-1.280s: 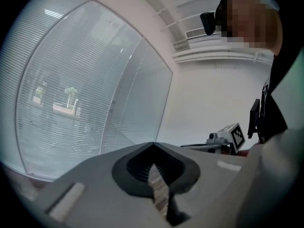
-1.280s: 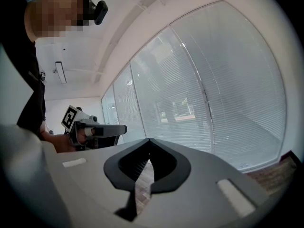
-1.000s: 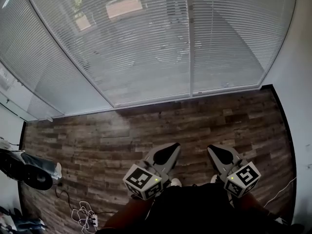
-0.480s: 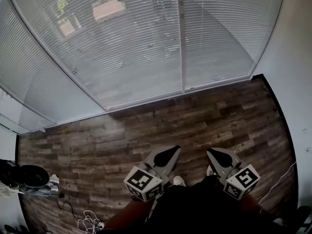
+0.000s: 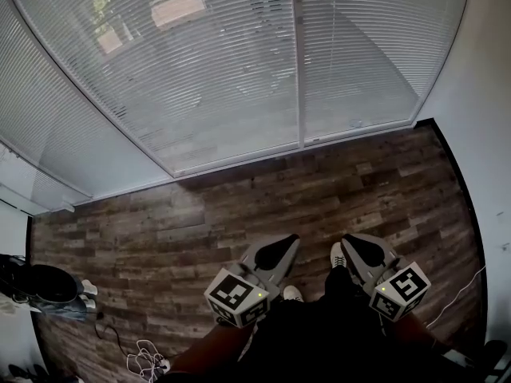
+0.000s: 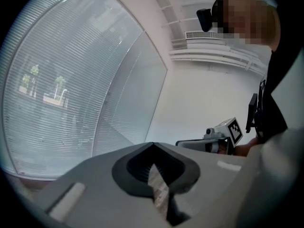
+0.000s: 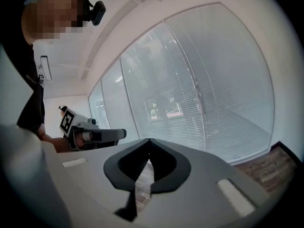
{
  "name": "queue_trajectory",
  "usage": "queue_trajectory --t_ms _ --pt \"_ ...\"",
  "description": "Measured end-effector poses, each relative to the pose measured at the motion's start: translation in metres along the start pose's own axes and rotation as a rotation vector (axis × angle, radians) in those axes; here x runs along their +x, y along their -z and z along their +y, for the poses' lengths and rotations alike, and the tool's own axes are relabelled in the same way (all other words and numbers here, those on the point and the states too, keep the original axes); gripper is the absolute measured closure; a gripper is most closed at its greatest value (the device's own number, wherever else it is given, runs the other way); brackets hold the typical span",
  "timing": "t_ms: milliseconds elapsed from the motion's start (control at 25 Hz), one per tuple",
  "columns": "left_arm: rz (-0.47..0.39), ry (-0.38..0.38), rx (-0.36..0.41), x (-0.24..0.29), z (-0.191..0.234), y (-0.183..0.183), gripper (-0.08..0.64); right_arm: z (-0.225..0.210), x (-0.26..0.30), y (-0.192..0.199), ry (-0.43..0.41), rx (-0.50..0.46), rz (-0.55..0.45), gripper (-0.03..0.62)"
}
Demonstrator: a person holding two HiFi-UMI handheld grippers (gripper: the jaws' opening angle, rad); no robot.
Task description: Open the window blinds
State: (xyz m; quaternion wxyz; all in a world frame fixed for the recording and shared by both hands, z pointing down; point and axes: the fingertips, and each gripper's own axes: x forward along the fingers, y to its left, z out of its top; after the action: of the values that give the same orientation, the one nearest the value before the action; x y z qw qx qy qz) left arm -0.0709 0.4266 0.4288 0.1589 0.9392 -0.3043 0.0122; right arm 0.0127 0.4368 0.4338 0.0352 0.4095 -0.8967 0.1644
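Observation:
White slatted blinds [image 5: 231,70] hang lowered over a floor-to-ceiling window, their slats turned shut, with daylight and outdoor shapes faint behind them. A vertical frame bar [image 5: 297,62] splits two panes. My left gripper [image 5: 287,239] and right gripper [image 5: 348,242] are held low over the wooden floor, well short of the blinds, both shut and holding nothing. In the left gripper view the jaws [image 6: 152,144] meet at the tip, with the blinds [image 6: 71,89] ahead. The right gripper view shows its jaws [image 7: 148,140] together too, facing the blinds [image 7: 199,89].
A white wall [image 5: 483,134] closes the right side. Dark wood flooring [image 5: 239,206] runs to the window's foot. Cables and a power strip [image 5: 144,361] lie at the lower left, next to a dark round object [image 5: 44,286]. The person's shoe [image 5: 338,254] shows between the grippers.
The view has shifted, so the blinds sit a little further left and nearer. A shoe has stepped forward between the grippers. Both grippers stay shut.

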Motion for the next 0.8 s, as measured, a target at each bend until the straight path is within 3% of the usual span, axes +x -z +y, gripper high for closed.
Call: queue_trajectory --t_ms 360,800 --pt "-0.02 -0.073 0.008 0.044 0.019 -0.015 0.56 -0.048 0.018 -0.023 -0.077 -0.018 -0.015 0.568" --pt "-0.042 -0.116 0.021 0.141 0.03 -0.048 0.56 -0.142 0.034 -0.07 -0.136 -0.042 -0.055 0.568"
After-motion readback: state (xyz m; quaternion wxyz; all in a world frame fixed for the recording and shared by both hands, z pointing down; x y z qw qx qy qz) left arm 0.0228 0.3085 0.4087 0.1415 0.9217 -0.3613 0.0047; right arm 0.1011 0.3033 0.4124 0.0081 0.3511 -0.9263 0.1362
